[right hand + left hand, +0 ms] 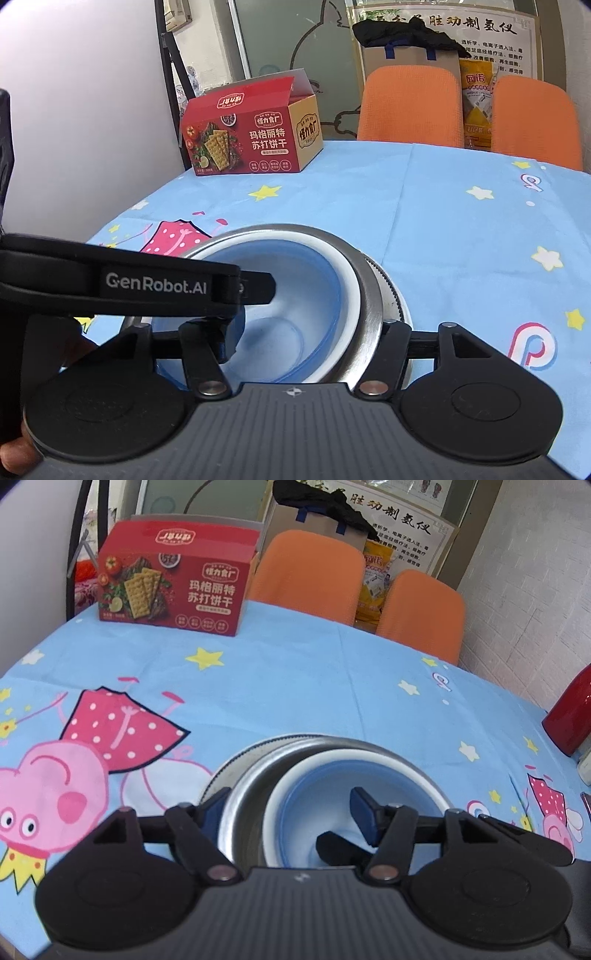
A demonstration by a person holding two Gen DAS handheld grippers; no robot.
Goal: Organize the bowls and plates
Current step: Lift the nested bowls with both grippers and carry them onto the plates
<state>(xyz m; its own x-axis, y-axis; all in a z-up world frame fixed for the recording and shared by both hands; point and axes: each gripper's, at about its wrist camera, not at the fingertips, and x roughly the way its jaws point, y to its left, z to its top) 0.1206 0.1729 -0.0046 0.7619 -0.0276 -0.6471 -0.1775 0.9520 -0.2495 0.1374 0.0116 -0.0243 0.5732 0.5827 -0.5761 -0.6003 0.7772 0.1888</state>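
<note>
I see a blue cartoon tablecloth (303,672) with pink pigs and yellow stars. At its far left corner stands a red cracker box (173,587), its lid flap raised. Two orange chair backs (306,568) sit beyond the far edge, a brown paper bag (314,524) behind them, black cloth draped on it. A red object (570,716) shows at the right edge

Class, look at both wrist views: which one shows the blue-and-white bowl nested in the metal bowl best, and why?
The right wrist view. There the blue-and-white bowl shows nearly its whole inside, down to the bottom, sitting in the metal bowl, though the other gripper covers its left edge. The left wrist view shows the same bowl lower in frame, its near part hidden by that camera's own gripper.
</note>
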